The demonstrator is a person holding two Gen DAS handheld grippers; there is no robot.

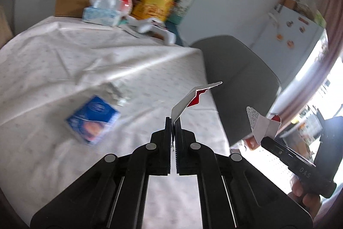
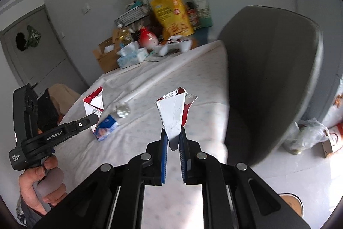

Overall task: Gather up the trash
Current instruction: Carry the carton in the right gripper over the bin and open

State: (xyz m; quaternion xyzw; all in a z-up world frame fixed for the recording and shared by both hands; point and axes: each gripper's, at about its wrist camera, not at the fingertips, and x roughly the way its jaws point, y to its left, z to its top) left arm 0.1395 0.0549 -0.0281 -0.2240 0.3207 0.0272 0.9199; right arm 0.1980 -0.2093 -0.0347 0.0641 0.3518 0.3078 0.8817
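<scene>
While both grippers hang above the white tablecloth point(image 1: 64, 53), each holds torn red-and-white carton. Left gripper point(image 1: 173, 121) jaws nearly closed, pinching a carton scrap point(image 1: 188, 100). Right gripper point(image 2: 173, 132) jaws narrowly apart, clamping a carton piece point(image 2: 173, 113). Blue packet point(image 1: 93, 119) and crumpled clear wrapper point(image 2: 122, 110) lie on the cloth, left of the grey chair point(image 2: 272, 78).

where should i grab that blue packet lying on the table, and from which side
Judging by its pose, take the blue packet across its short width, coming straight down from above: it lies flat on the tablecloth, so no side edge is raised to pinch. Approach from the near side, away from the crumpled clear wrapper just beyond it. Both grippers already hold torn carton pieces, so one must unload first.
</scene>
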